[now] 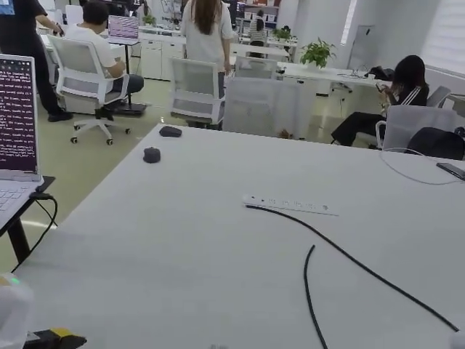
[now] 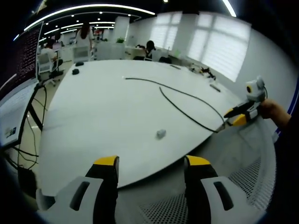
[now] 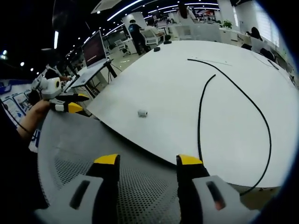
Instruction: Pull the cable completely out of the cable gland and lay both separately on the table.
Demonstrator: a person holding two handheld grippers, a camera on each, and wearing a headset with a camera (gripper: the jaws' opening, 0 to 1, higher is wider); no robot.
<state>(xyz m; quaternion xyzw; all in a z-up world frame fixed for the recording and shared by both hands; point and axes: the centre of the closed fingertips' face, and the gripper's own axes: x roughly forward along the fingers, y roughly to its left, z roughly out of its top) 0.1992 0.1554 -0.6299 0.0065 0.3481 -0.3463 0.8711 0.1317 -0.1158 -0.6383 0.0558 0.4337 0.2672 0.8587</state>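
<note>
A small grey cable gland [image 2: 160,134] [image 3: 142,113] lies by itself on the white table [image 1: 182,247], close to the near edge. A short black cable [image 1: 309,291] [image 2: 182,111] [image 3: 201,116] lies loose on the table, apart from the gland. My left gripper [image 2: 152,163] is off the table's edge, open, with nothing between its yellow-tipped fingers; it also appears in the right gripper view [image 3: 84,104]. My right gripper [image 3: 147,161] hangs over a mesh chair seat, open and holding nothing. It also appears at the table's edge in the left gripper view [image 2: 232,117].
A longer black cord [image 1: 378,276] runs from a white power strip [image 1: 290,206] across the table. Two dark mice [image 1: 151,155] [image 1: 170,131] sit at the far left. A laptop [image 1: 18,123] stands on a side stand. Office chairs and people are beyond the table.
</note>
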